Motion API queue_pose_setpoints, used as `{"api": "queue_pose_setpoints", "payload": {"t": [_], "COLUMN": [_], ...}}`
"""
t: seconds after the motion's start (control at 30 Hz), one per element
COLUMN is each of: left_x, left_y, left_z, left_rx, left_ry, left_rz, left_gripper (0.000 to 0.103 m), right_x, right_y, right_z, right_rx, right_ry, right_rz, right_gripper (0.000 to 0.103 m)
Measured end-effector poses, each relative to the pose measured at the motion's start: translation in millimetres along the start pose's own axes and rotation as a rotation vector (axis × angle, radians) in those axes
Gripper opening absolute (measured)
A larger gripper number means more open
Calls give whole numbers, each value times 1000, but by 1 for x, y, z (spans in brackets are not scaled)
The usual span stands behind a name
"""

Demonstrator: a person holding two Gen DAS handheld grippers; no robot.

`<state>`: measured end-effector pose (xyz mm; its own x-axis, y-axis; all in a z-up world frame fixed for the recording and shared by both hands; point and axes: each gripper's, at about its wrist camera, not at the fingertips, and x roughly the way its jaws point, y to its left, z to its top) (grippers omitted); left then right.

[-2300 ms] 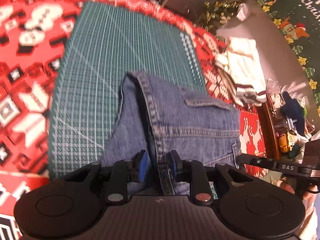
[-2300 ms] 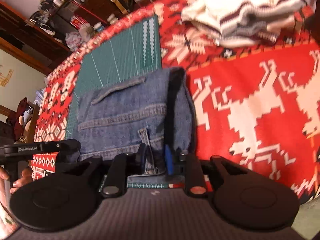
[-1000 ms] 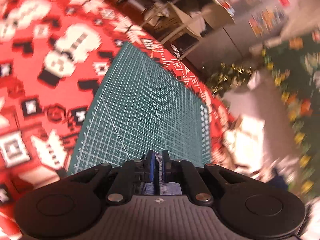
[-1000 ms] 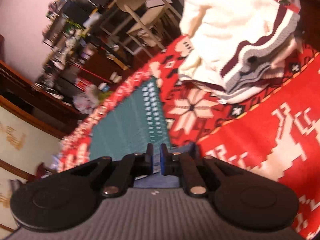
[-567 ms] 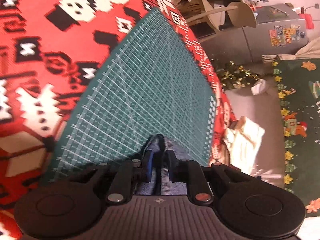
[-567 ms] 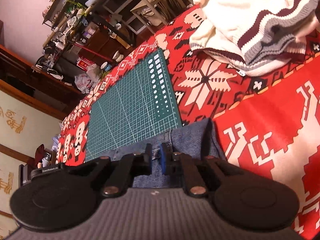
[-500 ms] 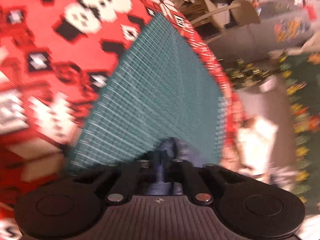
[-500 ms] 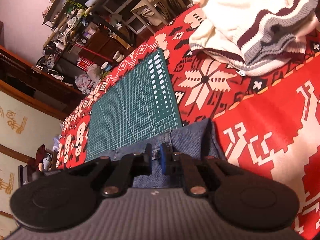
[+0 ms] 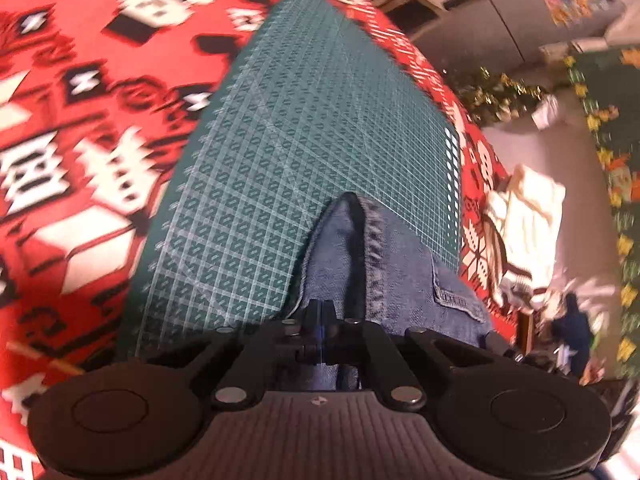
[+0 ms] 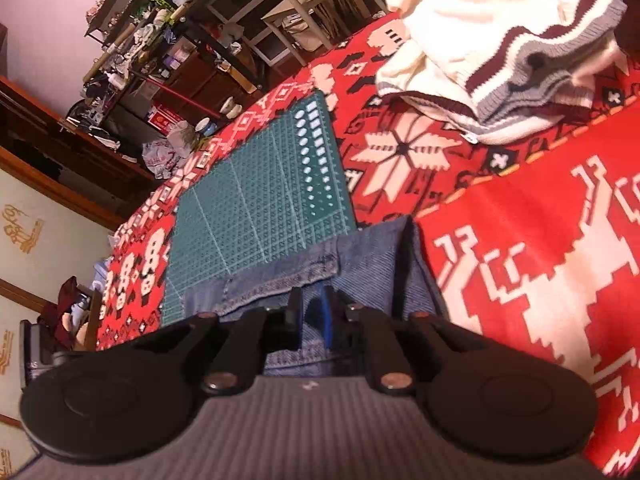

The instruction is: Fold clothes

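The denim garment (image 9: pixel 400 264) lies folded at the near edge of the desk, partly on the green cutting mat (image 9: pixel 304 128) and partly on the red patterned cloth (image 10: pixel 532 240). Its far fold points toward the middle of the mat.

Left tongs (image 9: pixel 321 316): jaws closed to a very narrow gap, pinching a thin layer of the denim at its near left side.

Right tongs (image 10: pixel 312 316): jaws narrow, with a fold of denim clamped between them near the garment's right edge, just beside the border of the mat.

A white knitted sweater (image 10: pixel 500 40) with dark stripes sits well apart, toward the far right corner of the desk.

Probable step: both tongs hold the near edge of the garment in order to carry it over for the next fold, or to set it down.

Fault conditions from this state:

- Slip. Each grip covers only a thin bite of heavy cloth. A quick lift could pull the denim out of one pair of tongs, and the fold would fall open.
- Skew. If the two hands travel unevenly, the edges will not align and the fold will lie crooked.
- Drag. Denim pulled across the mat may shift the mat or wrinkle the cloth beneath it.
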<state>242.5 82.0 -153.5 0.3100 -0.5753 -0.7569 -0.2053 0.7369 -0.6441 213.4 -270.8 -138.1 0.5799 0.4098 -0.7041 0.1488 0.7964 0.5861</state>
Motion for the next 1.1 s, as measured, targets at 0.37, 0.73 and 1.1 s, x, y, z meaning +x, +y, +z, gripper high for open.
{"api": "queue_pose_setpoints", "payload": {"t": [0.37,0.73,1.1], "left_x": [-43,-35,-41], "left_y": [14,-2,-9], "left_z": [-17,-31,-40], "left_rx": [9,63,122], "left_ry": [-102,6,61], "left_rz": [138,17,166], "left_gripper": [5,6,3], "right_x": [-30,-44,-39], "right_y": [-18,-14,-26], "right_z": [-12,-34,-42], "right_rx": [54,26,54], "right_ry": [-31,34,84], "right_rz": [-68,-135,-203], "right_gripper": [13,13,2]}}
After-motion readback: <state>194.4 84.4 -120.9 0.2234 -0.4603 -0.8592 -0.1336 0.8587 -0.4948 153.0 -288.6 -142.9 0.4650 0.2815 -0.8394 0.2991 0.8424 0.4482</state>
